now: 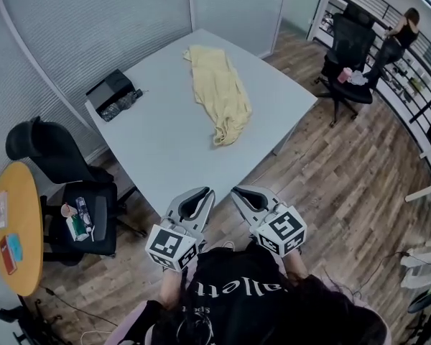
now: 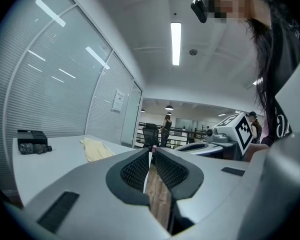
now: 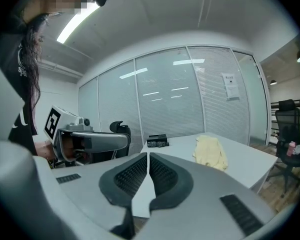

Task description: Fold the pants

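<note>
Pants [image 1: 219, 92], pale yellow, stretched lengthwise across the far half of the grey tabletop [image 1: 165, 149]; flat along most of the length, bunched into a rumpled heap at the near end. Not yet folded. Seemingly laid out long so that a fold can start from either end, though the bunched end will probably need spreading first.

Left tool [image 1: 200, 196] and right tool [image 1: 243, 195] held side by side over the tabletop's near edge, close to the body, both pointing toward the garment and well apart from it. Both pairs of jaws pressed together with nothing between them, plain in each gripper view. Likely a ready pose ahead of a reach. Would need the jaws parted before any cloth can be taken.

Around: black box [image 1: 109, 86] with a dark bundle [image 1: 122, 105] just beside it at the far left corner, away from the pants. Black office chair [image 1: 57, 157] off the left edge, small items on its seat; round orange table [image 1: 14, 225] further left. Second chair [image 1: 348, 45] and a person [image 1: 404, 27] off to the right, across the wooden floor. Nothing lying between tools and pants, only bare tabletop.
</note>
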The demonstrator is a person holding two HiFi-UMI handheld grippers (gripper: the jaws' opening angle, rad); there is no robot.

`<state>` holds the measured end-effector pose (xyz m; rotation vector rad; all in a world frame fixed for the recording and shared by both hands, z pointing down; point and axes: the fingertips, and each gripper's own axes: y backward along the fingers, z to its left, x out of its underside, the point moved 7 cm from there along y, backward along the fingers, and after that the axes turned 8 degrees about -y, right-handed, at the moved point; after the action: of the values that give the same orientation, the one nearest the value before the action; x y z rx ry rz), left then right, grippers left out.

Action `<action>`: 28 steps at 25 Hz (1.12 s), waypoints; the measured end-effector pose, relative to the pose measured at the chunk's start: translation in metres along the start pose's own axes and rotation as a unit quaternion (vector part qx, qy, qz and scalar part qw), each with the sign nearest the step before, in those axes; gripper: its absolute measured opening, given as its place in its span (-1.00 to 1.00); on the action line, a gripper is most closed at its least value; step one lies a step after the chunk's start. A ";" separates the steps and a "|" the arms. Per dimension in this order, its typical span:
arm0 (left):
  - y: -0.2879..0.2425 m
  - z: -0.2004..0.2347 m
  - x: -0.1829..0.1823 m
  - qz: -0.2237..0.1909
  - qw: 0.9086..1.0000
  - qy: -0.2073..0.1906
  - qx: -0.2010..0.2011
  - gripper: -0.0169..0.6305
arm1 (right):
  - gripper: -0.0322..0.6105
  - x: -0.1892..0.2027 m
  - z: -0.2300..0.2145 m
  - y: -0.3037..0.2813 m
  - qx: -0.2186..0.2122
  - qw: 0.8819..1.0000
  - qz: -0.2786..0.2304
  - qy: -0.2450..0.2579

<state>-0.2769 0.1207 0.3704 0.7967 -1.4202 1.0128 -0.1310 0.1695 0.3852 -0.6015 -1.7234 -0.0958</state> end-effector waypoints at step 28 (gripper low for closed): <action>-0.128 0.001 -0.001 0.023 0.993 0.039 -0.107 -0.77 | -0.80 -0.035 -0.158 -0.011 -0.073 0.997 0.034 0.009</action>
<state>-0.1611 0.0691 0.3870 0.5644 -1.4570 0.8984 0.0088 0.0877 0.3949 -0.7657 -1.6869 -0.1797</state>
